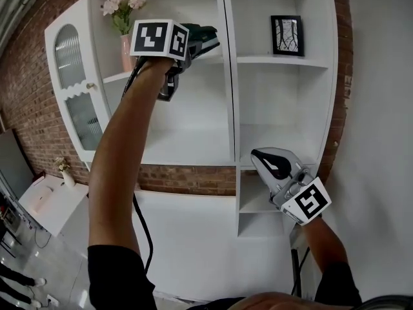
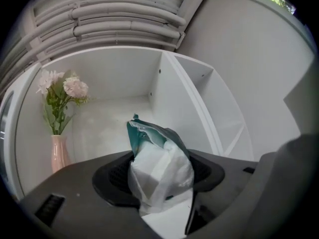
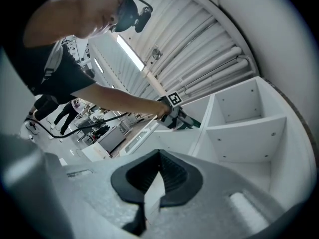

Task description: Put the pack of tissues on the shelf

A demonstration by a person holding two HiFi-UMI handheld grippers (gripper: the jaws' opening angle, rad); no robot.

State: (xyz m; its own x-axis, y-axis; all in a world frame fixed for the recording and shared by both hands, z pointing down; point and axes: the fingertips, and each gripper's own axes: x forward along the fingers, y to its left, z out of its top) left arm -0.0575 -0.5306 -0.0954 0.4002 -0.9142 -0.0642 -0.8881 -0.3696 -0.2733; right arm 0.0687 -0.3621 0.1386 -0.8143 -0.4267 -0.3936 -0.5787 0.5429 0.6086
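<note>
Pack of tissues (image 2: 160, 169) is up at shelf height, pinched firmly between the pads of the left gripper (image 1: 201, 41), teal end poking forward! In the upper middle of the head view it hangs at the mouth of the top compartment of the white shelf (image 1: 193, 155), near the pink vase of flowers (image 1: 126, 49), touching nothing. So the pick-up and lift are done, I'd say; what's left is easing it in over the board, setting it down and letting go. Lower right, the right gripper (image 1: 272, 163) hangs idle, jaws pressed together with nothing in them, near the lower compartments.
</note>
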